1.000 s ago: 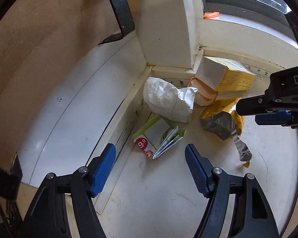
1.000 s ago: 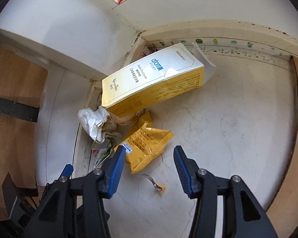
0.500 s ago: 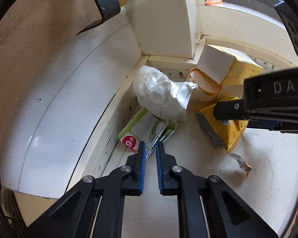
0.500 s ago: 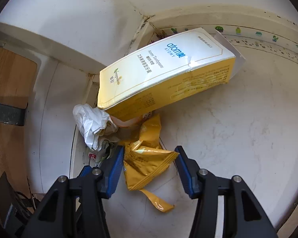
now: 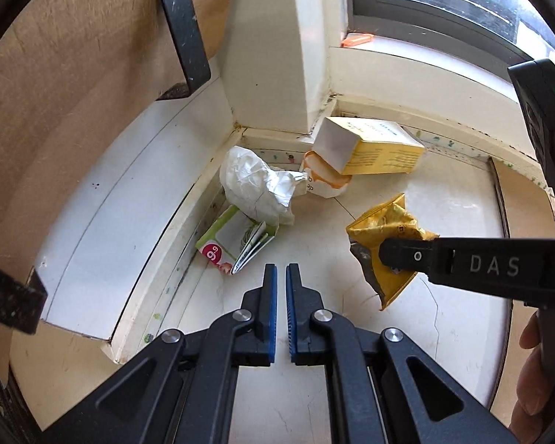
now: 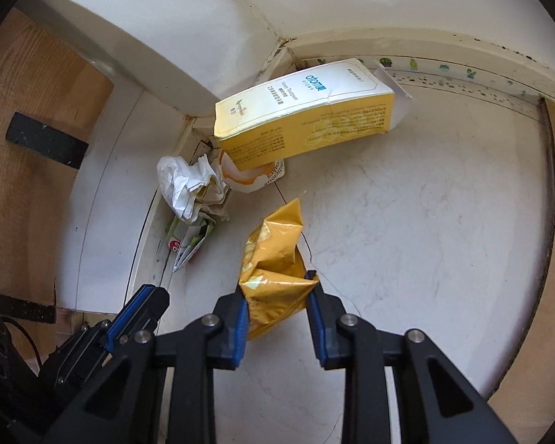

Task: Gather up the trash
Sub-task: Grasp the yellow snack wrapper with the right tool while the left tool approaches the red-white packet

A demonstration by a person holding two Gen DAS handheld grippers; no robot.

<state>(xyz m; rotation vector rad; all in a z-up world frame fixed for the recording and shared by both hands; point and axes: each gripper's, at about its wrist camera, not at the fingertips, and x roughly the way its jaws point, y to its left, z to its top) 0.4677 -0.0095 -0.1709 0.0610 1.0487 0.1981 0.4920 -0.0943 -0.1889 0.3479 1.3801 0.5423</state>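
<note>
Trash lies in a floor corner. A yellow snack bag [image 6: 273,259] sits crumpled between the blue pads of my right gripper [image 6: 277,292], whose jaws are closing and press on both of its sides. From the left wrist view that bag [image 5: 384,229] hangs at the tip of the right gripper [image 5: 388,255]. My left gripper [image 5: 281,270] is shut with nothing in it, just short of a green-and-white leaflet [image 5: 233,244]. Crumpled white paper [image 5: 255,185], an orange-and-white wrapper [image 5: 325,181] and a yellow carton [image 5: 381,148] lie behind.
White skirting and a wall column [image 5: 277,55] close the corner. A wooden panel [image 5: 74,74] with black brackets stands on the left. A window sill holds a small orange object [image 5: 357,40]. Pale floor [image 6: 425,240] stretches to the right.
My left gripper went from wide open to shut, empty, and pulled back from the leaflet. My right gripper closed onto the yellow snack bag, which has come away from the pile.
</note>
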